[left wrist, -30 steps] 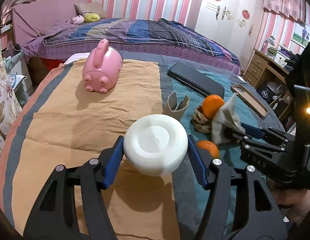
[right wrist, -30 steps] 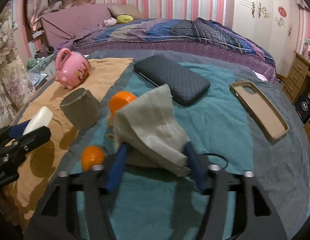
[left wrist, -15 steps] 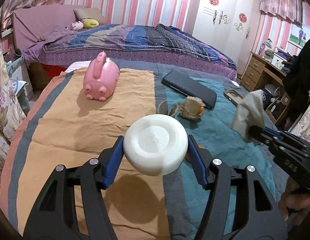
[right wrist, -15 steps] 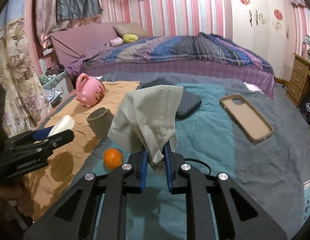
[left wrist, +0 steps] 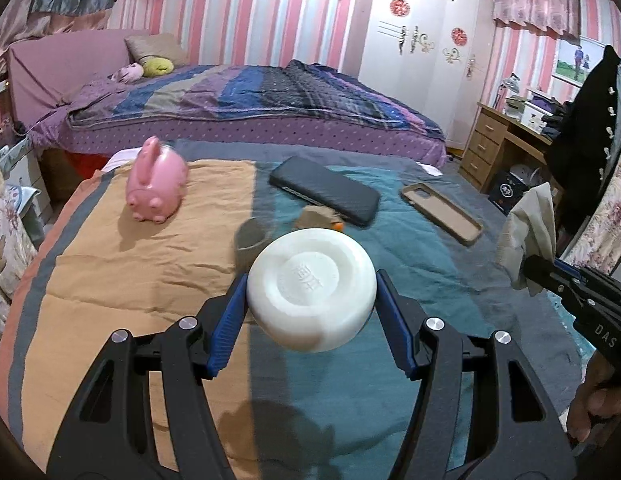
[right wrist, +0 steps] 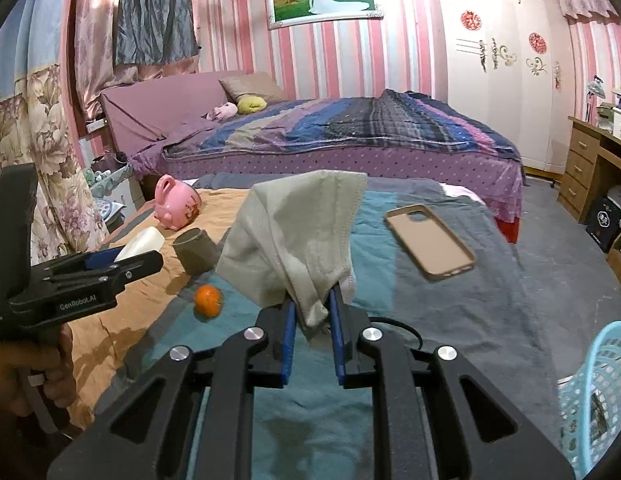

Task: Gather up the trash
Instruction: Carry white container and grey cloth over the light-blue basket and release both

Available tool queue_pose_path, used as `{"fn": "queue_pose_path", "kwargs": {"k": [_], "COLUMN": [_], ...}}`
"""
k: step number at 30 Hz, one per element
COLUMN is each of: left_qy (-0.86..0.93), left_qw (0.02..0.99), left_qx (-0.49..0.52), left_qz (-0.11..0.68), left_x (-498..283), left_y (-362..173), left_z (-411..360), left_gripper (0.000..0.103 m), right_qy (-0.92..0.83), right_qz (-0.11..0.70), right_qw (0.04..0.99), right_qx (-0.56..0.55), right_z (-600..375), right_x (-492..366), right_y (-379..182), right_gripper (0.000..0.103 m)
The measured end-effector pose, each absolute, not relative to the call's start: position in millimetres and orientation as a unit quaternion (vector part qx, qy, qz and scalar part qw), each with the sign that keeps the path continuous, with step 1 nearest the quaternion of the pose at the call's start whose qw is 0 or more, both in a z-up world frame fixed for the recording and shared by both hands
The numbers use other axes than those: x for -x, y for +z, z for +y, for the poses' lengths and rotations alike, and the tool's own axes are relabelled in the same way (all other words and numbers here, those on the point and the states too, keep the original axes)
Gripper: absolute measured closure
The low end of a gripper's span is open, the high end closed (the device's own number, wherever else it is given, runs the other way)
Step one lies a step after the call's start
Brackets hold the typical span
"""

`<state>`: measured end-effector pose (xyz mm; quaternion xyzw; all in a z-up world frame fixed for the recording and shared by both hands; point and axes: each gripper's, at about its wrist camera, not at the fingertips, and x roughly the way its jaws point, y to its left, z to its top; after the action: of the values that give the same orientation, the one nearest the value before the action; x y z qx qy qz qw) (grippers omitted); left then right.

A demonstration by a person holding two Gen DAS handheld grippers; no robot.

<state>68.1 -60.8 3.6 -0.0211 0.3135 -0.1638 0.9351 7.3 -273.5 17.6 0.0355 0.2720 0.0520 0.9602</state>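
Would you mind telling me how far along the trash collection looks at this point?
Nothing shows as binned yet, though something sits inside the light blue basket. In hand: the right gripper pinches a crumpled face mask, lifted off the blanket; the left gripper holds a white round container. Left on the blanket: a cardboard tube and an orange.

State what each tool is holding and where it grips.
Left tool: white round container, clamped across its sides. Right tool: used face mask, pinched at its bunched lower end.
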Motion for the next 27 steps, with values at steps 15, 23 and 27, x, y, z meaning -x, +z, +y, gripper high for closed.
{"fn": "queue_pose_path", "kwargs": {"k": [15, 23, 27], "left_qy": [-0.219, -0.268, -0.291], "left_qw": [0.930, 0.921, 0.917], "left_qx": [0.002, -0.005, -0.015], "left_qz": [0.294, 0.283, 0.272], "left_x": [-45.0, -24.7, -12.2], "left_y": [18.0, 26.1, 32.4], "left_z": [-144.1, -199.5, -228.9], "left_gripper": [0.042, 0.042, 0.042], "right_qy": [-0.023, -0.069, -0.094], "right_qz": [0.241, 0.231, 0.229], "right_qw": [0.968, 0.967, 0.965], "right_qx": [-0.069, -0.078, -0.089], "right_z": [-373.7, -425.0, -449.5], "right_x": [44.2, 77.2, 93.3], "right_y": [26.8, 29.7, 29.1], "right_gripper": [0.087, 0.087, 0.087]}}
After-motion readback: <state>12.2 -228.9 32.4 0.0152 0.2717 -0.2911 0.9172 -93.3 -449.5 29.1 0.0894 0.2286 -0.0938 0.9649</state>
